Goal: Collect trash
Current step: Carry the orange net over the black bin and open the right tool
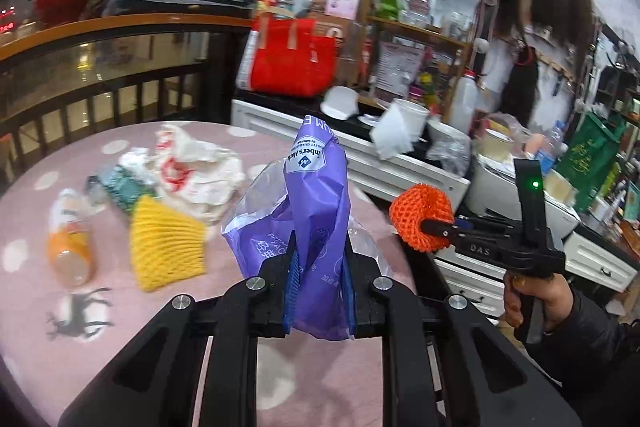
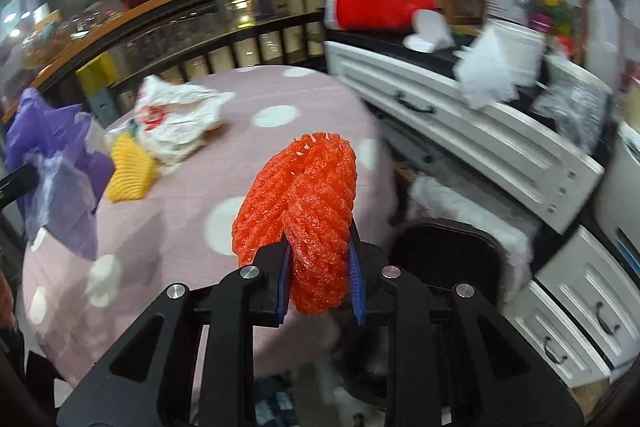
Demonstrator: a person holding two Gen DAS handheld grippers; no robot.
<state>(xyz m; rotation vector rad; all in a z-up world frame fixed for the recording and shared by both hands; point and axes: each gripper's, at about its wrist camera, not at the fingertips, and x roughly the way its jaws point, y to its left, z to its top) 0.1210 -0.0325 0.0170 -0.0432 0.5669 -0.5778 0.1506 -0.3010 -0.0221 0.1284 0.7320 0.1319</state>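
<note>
Between the left gripper's [image 1: 320, 283] jaws at 6 o'clock, pinching a limp, slippery purple bag [image 1: 308, 211] low by its crumpled neck, and beyond at 3 o'clock the right gripper [image 1: 444, 229] squeezing a featherlight, springy orange foam net [image 1: 418, 217], with yellow foam net [image 1: 166, 243] and bottle [image 1: 70, 247] waiting on the desk [image 1: 44, 291] at 9 o'clock.

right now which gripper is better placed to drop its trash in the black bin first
Right. The right gripper holds the orange foam net near the black bin beside the table; the left gripper, clamping the purple bag, hangs over the tabletop.
</note>
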